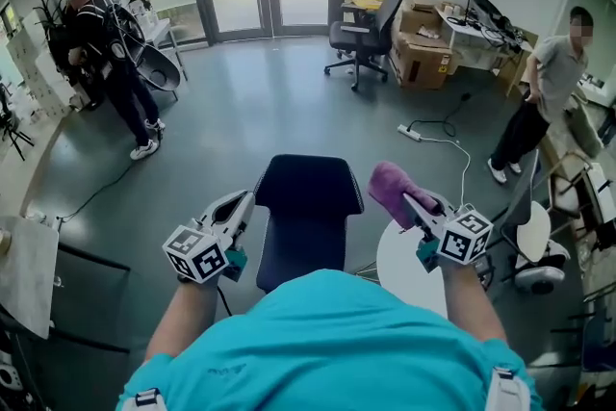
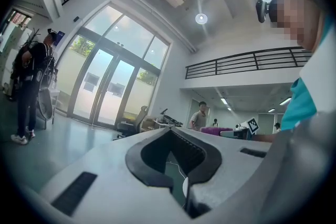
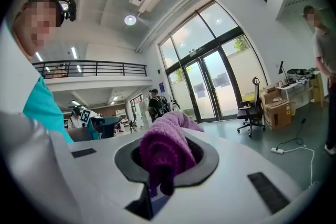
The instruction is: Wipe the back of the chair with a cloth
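The right gripper (image 1: pixel 412 200) has its jaws pinched on the fluffy purple cloth (image 1: pixel 388 183), just right of the dark navy padded chair back (image 1: pixel 308 188). The left gripper (image 1: pixel 243 205) has its jaws nearly together, empty. Wiping looks not yet begun; next the cloth must likely press onto the back.

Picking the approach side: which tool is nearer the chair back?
Left, by the head view. The left tool sits at the left edge of the chair back. The right tool, shut on the purple cloth, is off its right edge with a clearer gap.

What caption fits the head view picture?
The right gripper holds a purple cloth near the chair; left gripper holds nothing.
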Demonstrator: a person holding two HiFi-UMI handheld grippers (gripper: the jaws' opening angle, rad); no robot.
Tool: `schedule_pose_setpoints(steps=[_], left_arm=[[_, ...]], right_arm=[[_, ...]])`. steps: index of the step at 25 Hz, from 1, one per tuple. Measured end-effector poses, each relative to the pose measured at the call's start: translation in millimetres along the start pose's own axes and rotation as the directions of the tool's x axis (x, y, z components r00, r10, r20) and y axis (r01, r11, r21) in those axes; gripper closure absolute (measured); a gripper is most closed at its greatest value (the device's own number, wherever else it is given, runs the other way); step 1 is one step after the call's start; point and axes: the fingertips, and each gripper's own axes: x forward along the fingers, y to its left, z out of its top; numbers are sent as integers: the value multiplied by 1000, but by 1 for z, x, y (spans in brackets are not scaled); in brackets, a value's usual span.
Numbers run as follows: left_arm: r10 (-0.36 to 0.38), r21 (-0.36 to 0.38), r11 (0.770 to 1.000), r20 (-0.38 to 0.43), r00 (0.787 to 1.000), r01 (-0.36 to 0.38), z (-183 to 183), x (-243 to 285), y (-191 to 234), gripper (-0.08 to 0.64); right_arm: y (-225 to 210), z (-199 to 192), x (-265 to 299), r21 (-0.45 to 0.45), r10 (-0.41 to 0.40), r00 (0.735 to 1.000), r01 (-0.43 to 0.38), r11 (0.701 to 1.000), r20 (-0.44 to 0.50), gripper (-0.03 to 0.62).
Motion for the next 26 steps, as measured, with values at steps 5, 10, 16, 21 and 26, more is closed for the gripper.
schedule_pose_setpoints(steps=[5,10,16,21,26], left_arm=[[11,-22,1000,-6,1000,-11,-5,-1,0,555],[8,-18,1000,-3,1000,-8,-2,0,2,557],[15,-14,1000,-5,1000,-15,-8,1,-2,557],[22,-17,1000,-11,1000,-22,-6,-2,5,555],[20,-16,1000,-11,1000,-20,-6,-2,3,556]], right_arm=[[6,11,3,-16,6,1000,-6,1000,5,543],[8,14,8,-26,5,1000,-5,1000,3,545],[0,4,8,-19,9,1000,-9,1000,-4,545],[5,7,17,-24,21,1000,-21,999,-3,545],[6,6,19,-25,31,999,-31,999,-9,546]])
